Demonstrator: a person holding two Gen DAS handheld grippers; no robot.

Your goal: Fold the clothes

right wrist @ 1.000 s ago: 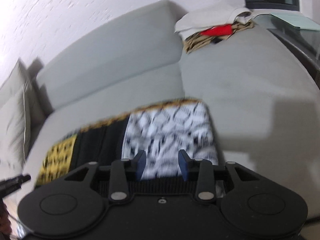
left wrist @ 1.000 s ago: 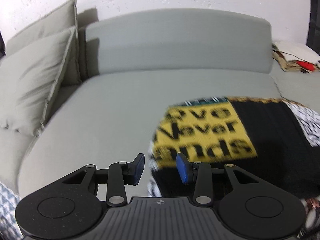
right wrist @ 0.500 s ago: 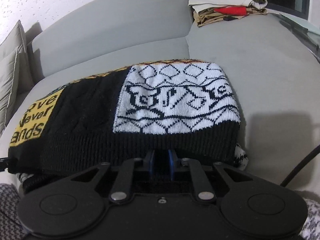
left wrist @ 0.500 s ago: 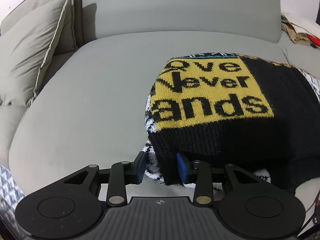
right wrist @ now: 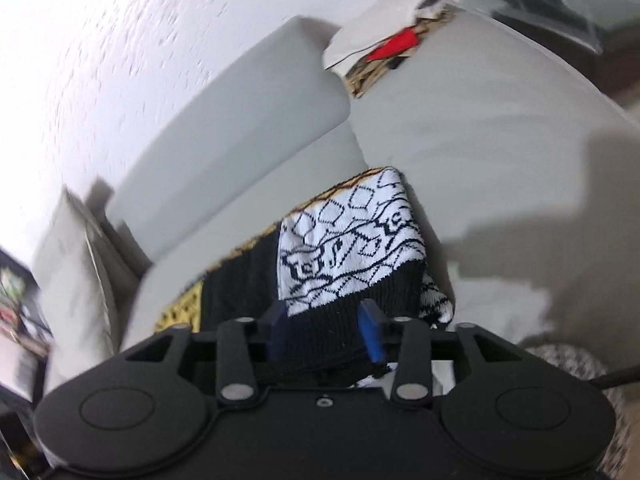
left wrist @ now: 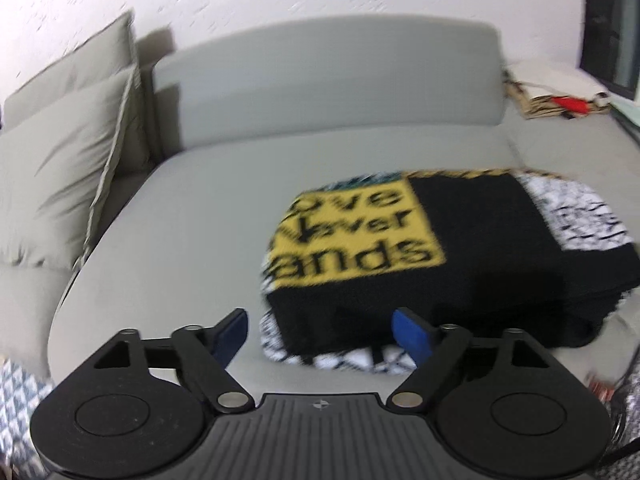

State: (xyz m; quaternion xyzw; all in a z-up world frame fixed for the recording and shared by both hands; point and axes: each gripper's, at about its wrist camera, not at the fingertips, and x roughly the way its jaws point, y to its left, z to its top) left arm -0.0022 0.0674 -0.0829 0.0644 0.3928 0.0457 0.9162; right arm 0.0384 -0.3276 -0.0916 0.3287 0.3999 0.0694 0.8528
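Knitted in black, yellow and white, the folded sweater (left wrist: 472,240) lies on the grey sofa seat (left wrist: 192,224), toward its front edge, with the yellow lettered patch facing up. The left gripper (left wrist: 322,330) hangs spread wide just before the sweater's near hem, grasping nothing. The right gripper (right wrist: 326,330) has its blue fingers (right wrist: 370,332) parted on either side of the black ribbed hem, not pinching it. Two grey cushions (left wrist: 60,184) lean at the sofa's left end; a pile of clothes (right wrist: 384,46) sits at the far right corner.

left tongs (left wrist: 320,334) opened, right tongs (right wrist: 326,330) parted
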